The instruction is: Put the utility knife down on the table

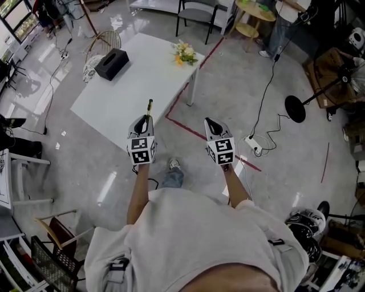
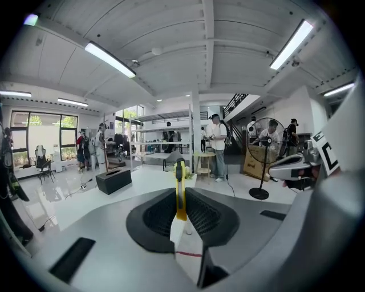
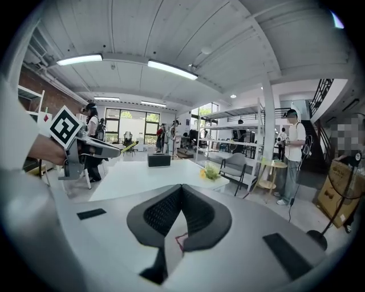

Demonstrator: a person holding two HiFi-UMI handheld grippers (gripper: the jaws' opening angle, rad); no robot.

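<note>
A yellow utility knife (image 1: 150, 106) with a black tip sticks forward out of my left gripper (image 1: 147, 118), which is shut on it. In the left gripper view the knife (image 2: 179, 174) stands upright between the pads, its tip toward the white table (image 2: 142, 182). My right gripper (image 1: 209, 121) is held level beside it over the floor, shut with nothing in it; its pads meet at the tips (image 3: 182, 188). The white table (image 1: 137, 74) lies just ahead, its near corner under the knife's tip. The right gripper view shows the left gripper (image 3: 94, 149) with the knife (image 3: 130, 146).
A black box (image 1: 111, 63) and a small bunch of flowers (image 1: 185, 54) stand on the table's far part. A wicker chair (image 1: 104, 41) is behind it, and a grey chair (image 1: 197, 11) further back. Red tape (image 1: 194, 132), a power strip (image 1: 253, 145) and a fan base (image 1: 295, 108) are on the floor at right.
</note>
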